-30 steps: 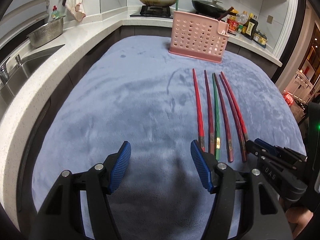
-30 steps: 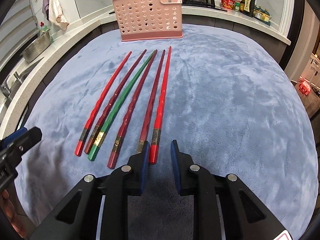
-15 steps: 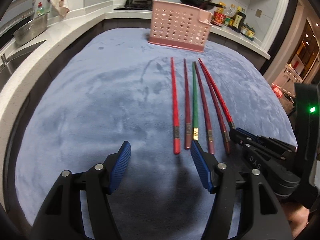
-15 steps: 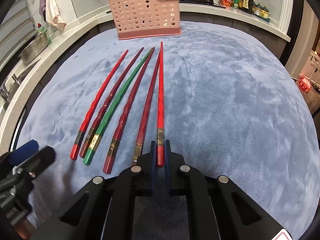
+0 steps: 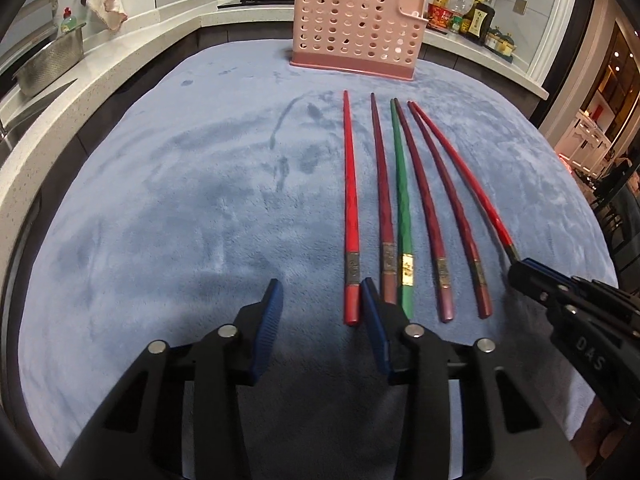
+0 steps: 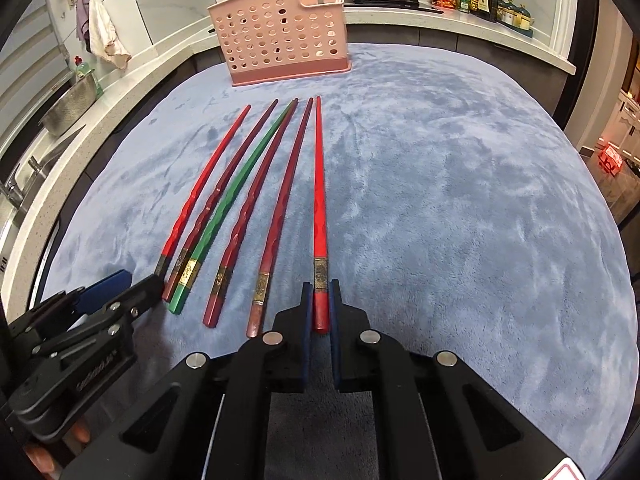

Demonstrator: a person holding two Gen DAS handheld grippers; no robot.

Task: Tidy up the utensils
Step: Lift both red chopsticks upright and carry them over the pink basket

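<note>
We are at the pick-up: our right claw point(image 6: 320, 304) is clamped on the near end of the rightmost red chopstick point(image 6: 319, 184), lying on the table point(image 6: 460, 200). Our left claw point(image 5: 322, 312) has just been narrowing, nothing between it. Next, lift toward the pink basket point(image 6: 280, 40)

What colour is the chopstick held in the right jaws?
Bright red chopstick with a dark patterned band; clearest in the right wrist view.
</note>
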